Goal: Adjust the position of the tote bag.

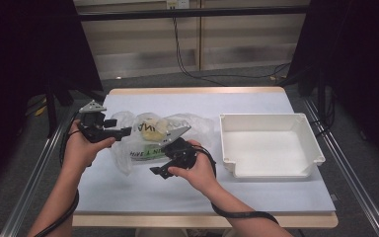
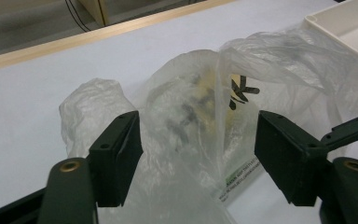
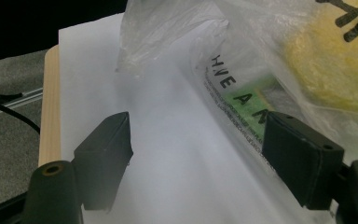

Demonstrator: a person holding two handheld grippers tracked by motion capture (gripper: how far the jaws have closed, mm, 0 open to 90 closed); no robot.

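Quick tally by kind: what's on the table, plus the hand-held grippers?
Clear plastic bag: 1
Yellow item inside the bag: 1
White tray: 1
Hand-held grippers: 2, left hand-held gripper, right hand-held gripper
Total: 5

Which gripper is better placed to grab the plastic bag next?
Left, probably. The left gripper is open with the plastic bag bunched between its jaws. The right gripper, also open, frames mostly bare table, the bag only beside one jaw.

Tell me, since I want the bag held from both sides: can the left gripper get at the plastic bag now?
Probably yes: the left gripper is open, the plastic bag bulges between its jaws, nothing blocks it.
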